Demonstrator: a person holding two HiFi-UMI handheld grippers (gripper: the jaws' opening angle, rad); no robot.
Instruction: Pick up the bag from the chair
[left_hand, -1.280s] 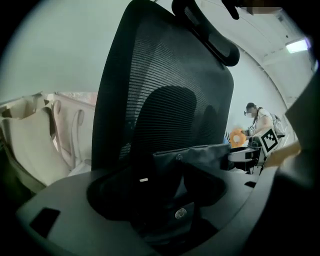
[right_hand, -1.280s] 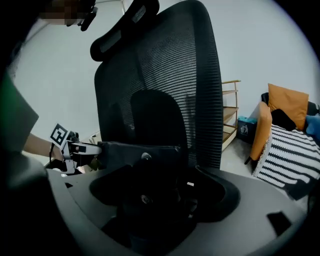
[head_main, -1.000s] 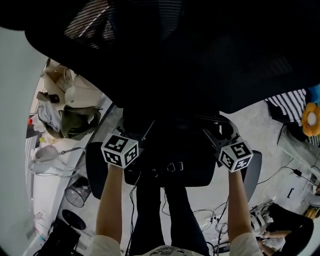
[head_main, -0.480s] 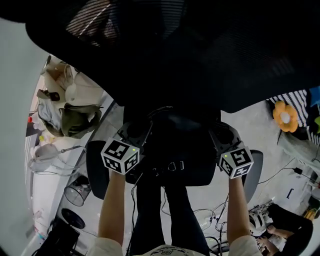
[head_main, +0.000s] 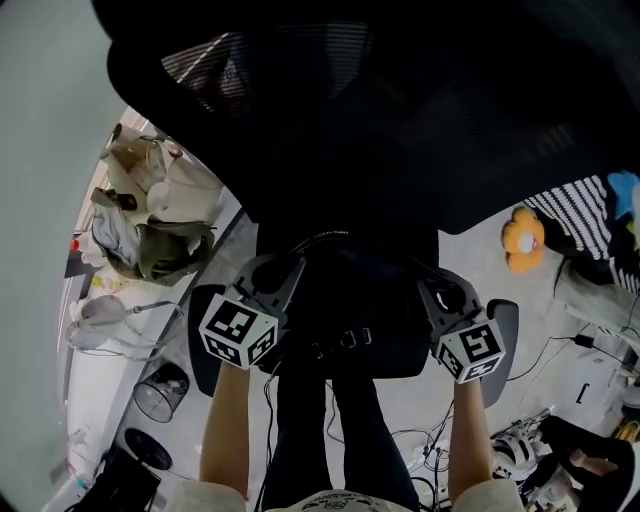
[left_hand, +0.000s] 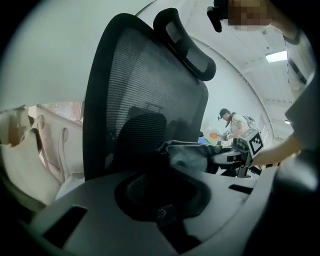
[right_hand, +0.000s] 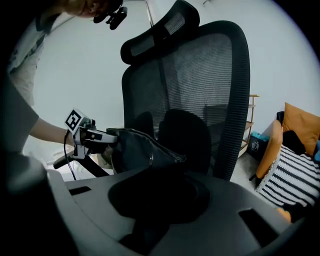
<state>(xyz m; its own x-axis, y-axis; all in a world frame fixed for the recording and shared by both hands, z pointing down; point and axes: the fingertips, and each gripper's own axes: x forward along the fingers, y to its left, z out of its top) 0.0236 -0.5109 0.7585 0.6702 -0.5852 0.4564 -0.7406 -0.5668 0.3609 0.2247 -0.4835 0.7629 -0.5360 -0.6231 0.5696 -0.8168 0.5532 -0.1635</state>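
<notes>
A black bag (head_main: 345, 300) hangs between my two grippers over the seat (head_main: 505, 340) of a black mesh office chair (head_main: 400, 120). My left gripper (head_main: 287, 278) is shut on the bag's left end, and my right gripper (head_main: 424, 288) is shut on its right end. In the left gripper view the dark grey bag (left_hand: 187, 152) stretches across to the right gripper (left_hand: 245, 150), with the chair back (left_hand: 145, 90) behind it. In the right gripper view the bag (right_hand: 140, 150) runs to the left gripper (right_hand: 87, 136). Dark fabric hides each gripper's own fingertips.
A cluttered white table (head_main: 110, 330) with bags (head_main: 155, 245) stands at the left, a wire bin (head_main: 160, 390) below it. Cables (head_main: 420, 450) lie on the floor. An orange plush (head_main: 522, 238) and a striped cushion (head_main: 580, 205) lie right. A person (left_hand: 232, 122) stands behind.
Both grippers have come a little nearer to me with the bag held between them. The head view has shifted, so the chair and the orange plush sit differently in it.
</notes>
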